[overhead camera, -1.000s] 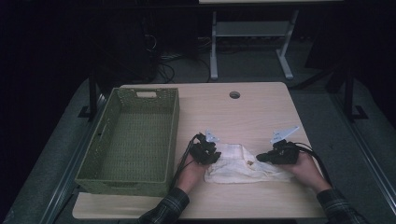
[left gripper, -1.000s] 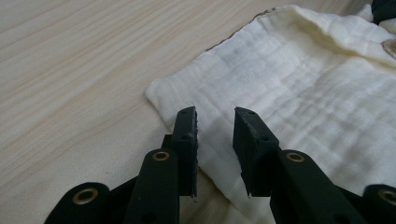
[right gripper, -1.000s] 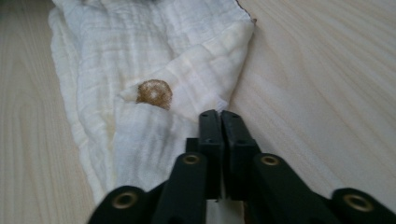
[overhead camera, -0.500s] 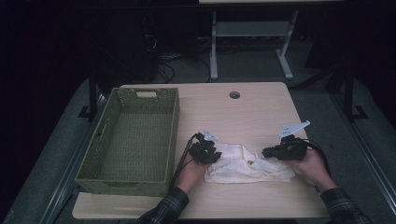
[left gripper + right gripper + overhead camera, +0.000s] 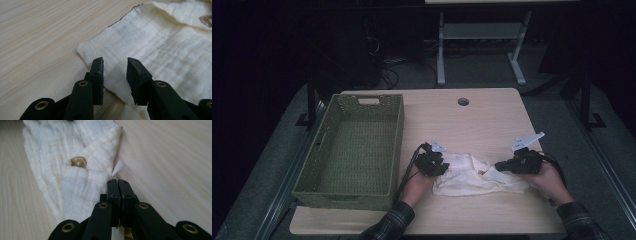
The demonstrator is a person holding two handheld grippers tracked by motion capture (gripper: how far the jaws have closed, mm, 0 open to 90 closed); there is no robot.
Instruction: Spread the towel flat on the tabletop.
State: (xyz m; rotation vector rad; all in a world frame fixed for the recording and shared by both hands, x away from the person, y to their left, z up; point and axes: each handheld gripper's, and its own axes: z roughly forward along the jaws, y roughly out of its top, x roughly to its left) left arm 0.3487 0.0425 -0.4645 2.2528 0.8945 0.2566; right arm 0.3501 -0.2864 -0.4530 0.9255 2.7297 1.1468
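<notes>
Two claws flank the cloth (image 5: pixel 472 174): left claw (image 5: pixel 115 72) agape over its corner.

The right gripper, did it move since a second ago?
Yes. In the high view the right gripper has slid rightward toward the table's right edge, farther from the green basket, pulling the cloth.

Overhead camera looks forward and down across my table (image 5: pixel 492 117) — both gripper cameras sit low and close, sharing the white cloth (image 5: pixel 472 175) (image 5: pixel 162 50) (image 5: pixel 82 170).

Dim room, light wooden table (image 5: pixel 492 120), white metal stand (image 5: pixel 477 45) behind, cables (image 5: pixel 397 72) on grey floor (image 5: pixel 557 105)
</notes>
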